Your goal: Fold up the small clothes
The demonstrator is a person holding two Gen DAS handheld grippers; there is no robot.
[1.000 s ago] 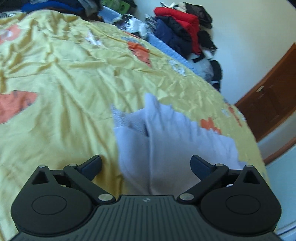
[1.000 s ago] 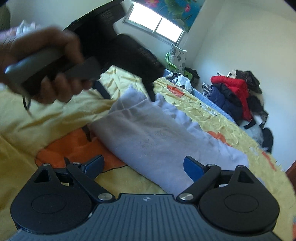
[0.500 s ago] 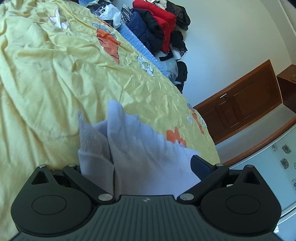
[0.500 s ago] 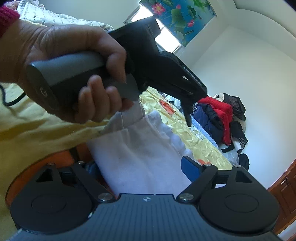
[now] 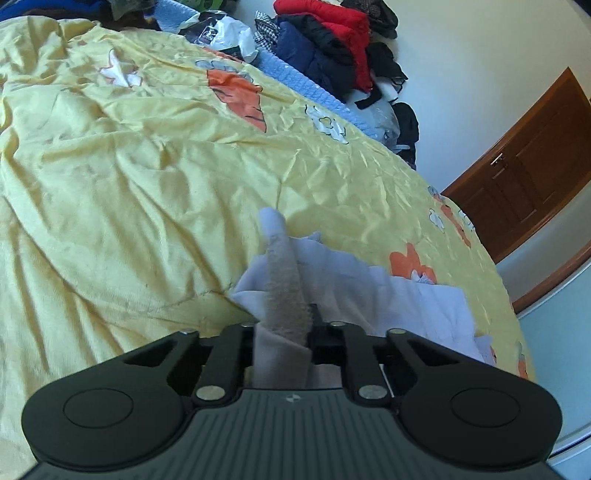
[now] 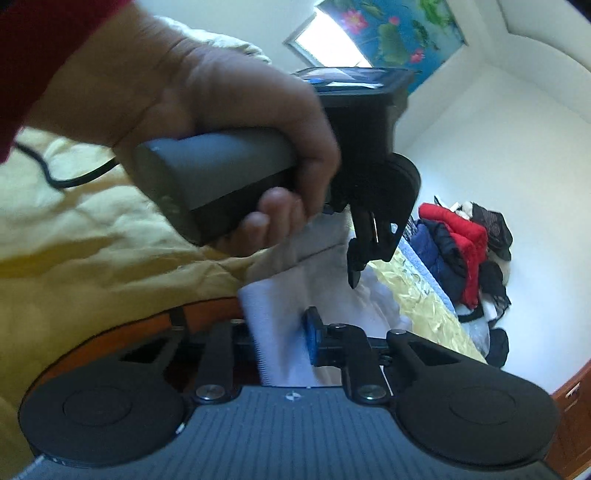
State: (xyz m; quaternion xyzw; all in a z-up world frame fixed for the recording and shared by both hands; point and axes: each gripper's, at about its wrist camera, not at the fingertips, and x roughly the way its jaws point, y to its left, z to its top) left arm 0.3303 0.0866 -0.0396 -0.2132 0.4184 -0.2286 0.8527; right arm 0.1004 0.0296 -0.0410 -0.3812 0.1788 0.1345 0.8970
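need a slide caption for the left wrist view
Left gripper, jaws just closed, pinches a pale lilac garment lying on a yellow bedspread.

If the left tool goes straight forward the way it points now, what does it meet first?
The left tool is shut on the pale garment, so more of that cloth comes first, then probably the yellow bedcover; depth is unclear.

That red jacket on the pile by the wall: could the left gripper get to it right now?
Probably not: the red jacket lies beyond the bed, and the left gripper has just closed on the pale garment.
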